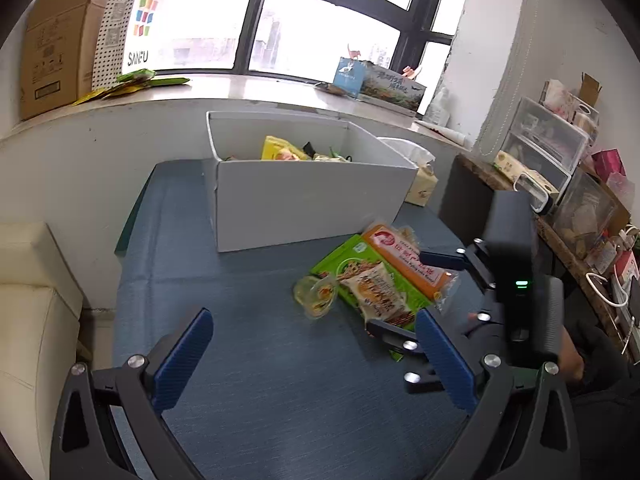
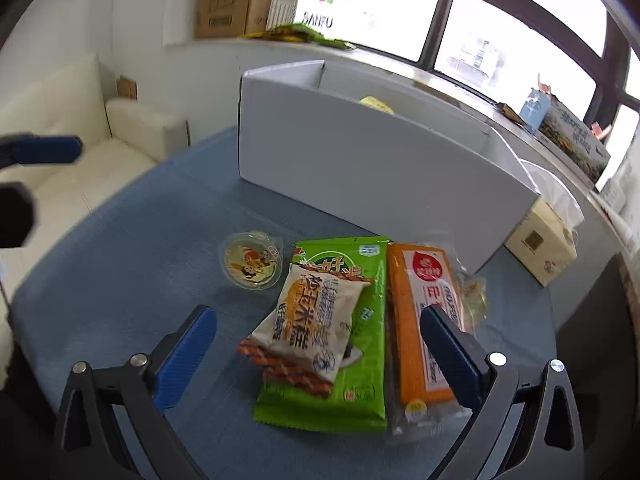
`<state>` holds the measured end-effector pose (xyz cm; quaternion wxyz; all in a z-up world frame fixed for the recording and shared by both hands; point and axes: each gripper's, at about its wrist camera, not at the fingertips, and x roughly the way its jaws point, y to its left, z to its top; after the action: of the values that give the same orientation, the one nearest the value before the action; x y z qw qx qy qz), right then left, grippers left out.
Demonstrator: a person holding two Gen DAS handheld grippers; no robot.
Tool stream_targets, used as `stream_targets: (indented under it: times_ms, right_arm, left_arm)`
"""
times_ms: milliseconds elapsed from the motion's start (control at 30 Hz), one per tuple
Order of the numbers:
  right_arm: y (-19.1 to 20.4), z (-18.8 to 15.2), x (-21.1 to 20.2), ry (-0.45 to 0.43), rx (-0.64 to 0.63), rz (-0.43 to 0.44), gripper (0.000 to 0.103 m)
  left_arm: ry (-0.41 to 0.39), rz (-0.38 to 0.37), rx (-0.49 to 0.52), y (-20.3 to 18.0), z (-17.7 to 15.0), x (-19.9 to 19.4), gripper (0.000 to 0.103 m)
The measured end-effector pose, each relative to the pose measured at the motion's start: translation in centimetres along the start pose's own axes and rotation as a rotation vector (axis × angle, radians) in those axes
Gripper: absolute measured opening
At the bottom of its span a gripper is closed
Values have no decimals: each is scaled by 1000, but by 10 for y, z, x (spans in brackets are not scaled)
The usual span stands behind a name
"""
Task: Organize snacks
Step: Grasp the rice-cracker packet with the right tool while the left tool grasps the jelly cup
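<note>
A white box (image 1: 304,196) stands at the back of the blue table and holds several snacks (image 1: 284,151); it also shows in the right wrist view (image 2: 372,168). In front of it lie a green packet (image 2: 360,344), a small white packet (image 2: 312,320) on top of it, an orange packet (image 2: 416,320) and a round jelly cup (image 2: 251,261). My right gripper (image 2: 318,344) is open, its fingers either side of the white and green packets, just above them. My left gripper (image 1: 312,356) is open and empty over bare table, left of the snacks (image 1: 380,280). The right gripper (image 1: 408,292) shows there too.
A cream sofa (image 2: 80,140) is at the left. A small cream carton (image 2: 540,248) sits right of the white box. The windowsill holds cardboard boxes (image 1: 56,40), a paper bag (image 1: 136,20) and packets. A cluttered shelf (image 1: 568,184) stands at the right.
</note>
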<state>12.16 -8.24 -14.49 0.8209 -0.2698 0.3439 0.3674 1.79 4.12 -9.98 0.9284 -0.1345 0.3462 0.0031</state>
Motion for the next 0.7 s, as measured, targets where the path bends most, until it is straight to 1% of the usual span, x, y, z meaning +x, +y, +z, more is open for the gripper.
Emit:
stream_targets:
  times_ms: [67, 100, 133, 167, 233, 300, 333, 500, 633, 700]
  right_arm:
    - [2, 3, 11, 25, 1, -11, 100]
    - [2, 4, 16, 37, 6, -6, 93]
    - [2, 4, 19, 45, 5, -9, 84]
    - [3, 4, 21, 48, -4, -18, 69]
    - [4, 3, 27, 71, -18, -29, 53]
    - [3, 3, 27, 66, -11, -23, 51]
    - [2, 3, 26, 63, -6, -17, 48]
    - [-20, 1, 3, 12, 95, 52, 48]
    - [-46, -5, -27, -44, 199, 138, 48]
    - [-55, -9, -44, -82, 256, 182, 48]
  left_arm:
    - [1, 3, -9, 4, -1, 0, 103]
    - [1, 1, -13, 5, -2, 0, 103]
    - [2, -1, -16, 7, -3, 1, 103]
    - [3, 0, -19, 9, -4, 1, 103]
    - [13, 1, -23, 10, -5, 4, 103]
    - [14, 6, -21, 9, -6, 4, 103]
    - [13, 3, -18, 9, -6, 4, 103]
    - [22, 1, 13, 6, -7, 9, 103]
    - [51, -10, 66, -1, -5, 27, 103]
    - [77, -41, 86, -5, -3, 41, 103]
